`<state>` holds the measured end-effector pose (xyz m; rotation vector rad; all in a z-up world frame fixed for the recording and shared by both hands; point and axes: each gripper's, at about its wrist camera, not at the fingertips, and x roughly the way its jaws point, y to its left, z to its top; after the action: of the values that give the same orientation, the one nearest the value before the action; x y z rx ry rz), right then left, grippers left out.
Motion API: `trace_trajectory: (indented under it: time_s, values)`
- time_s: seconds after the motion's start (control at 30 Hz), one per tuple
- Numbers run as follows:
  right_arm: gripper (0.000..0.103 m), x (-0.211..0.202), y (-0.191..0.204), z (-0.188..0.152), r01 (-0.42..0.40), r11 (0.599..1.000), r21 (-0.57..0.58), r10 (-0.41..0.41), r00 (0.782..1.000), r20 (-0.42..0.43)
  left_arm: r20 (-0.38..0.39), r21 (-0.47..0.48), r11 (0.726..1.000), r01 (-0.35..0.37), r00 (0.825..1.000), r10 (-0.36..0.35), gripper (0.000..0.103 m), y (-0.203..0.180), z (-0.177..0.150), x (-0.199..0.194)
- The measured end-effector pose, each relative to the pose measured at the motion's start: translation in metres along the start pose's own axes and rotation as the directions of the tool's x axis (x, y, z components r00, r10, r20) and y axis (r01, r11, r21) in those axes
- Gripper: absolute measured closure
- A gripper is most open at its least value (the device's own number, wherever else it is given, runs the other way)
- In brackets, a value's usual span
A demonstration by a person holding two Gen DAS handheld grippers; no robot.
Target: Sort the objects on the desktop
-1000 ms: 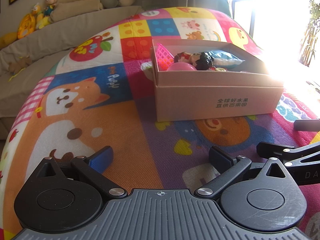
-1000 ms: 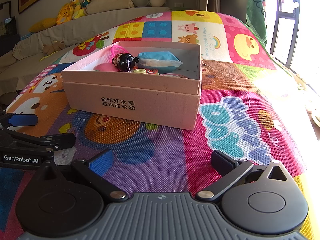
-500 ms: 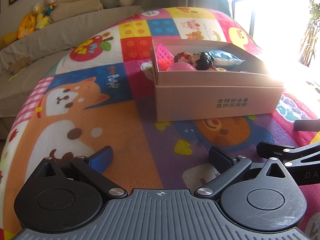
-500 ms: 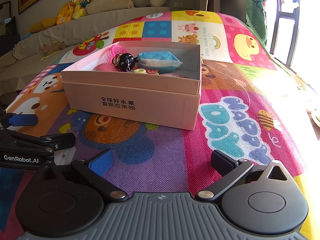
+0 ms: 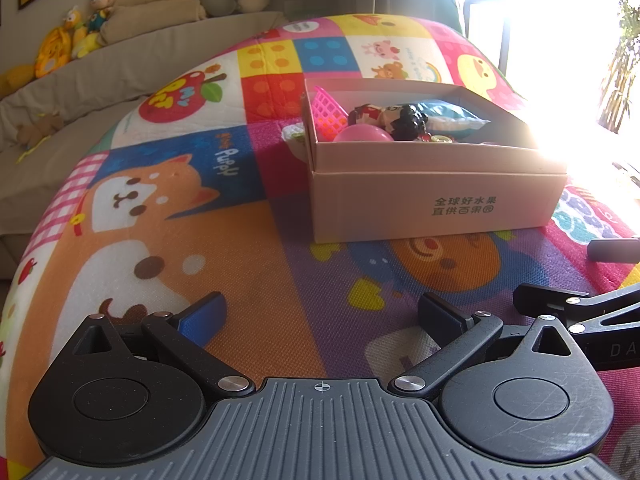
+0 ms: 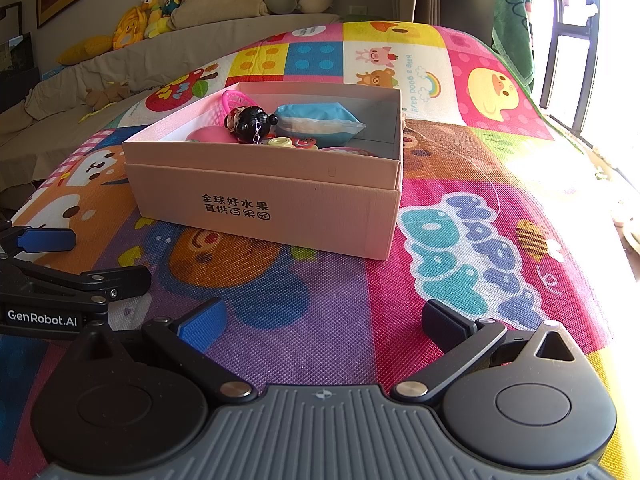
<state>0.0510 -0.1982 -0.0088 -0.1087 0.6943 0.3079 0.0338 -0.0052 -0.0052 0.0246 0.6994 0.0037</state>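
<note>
**Both grippers wait empty before the filled box**

The cardboard box (image 6: 262, 196) sits on the colourful play mat (image 6: 460, 240), a little beyond both tools, to the left in the right wrist view and to the right in the left one. Inside lie small toys: a pink ball (image 5: 362, 135), a black-haired figurine (image 6: 250, 122), a pink mesh basket (image 5: 328, 114) and a blue-and-white soft packet (image 6: 320, 122).

These look light. The ball is likely smooth and apt to roll, so it wants a squeeze across its middle; the packet should give under pressure and can be pinched at its edge; the basket's thin rim looks the easiest hold.

The left gripper (image 5: 320, 312) and right gripper (image 6: 324, 320) hover low over the mat, side by side, pointing toward the box. Both have their jaws spread wide with nothing between them.
</note>
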Motion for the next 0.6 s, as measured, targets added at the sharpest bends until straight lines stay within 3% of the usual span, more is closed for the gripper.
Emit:
trace_trajectory:
  time_s: [0.6]
  values:
    - [0.000,0.0001,-0.0002,0.0000,0.000,1.000,0.000,0.000,1.000,0.000,0.000,0.002,1.000,-0.001,1.000,0.001,0.000,-0.0018,0.0008,-0.0004]
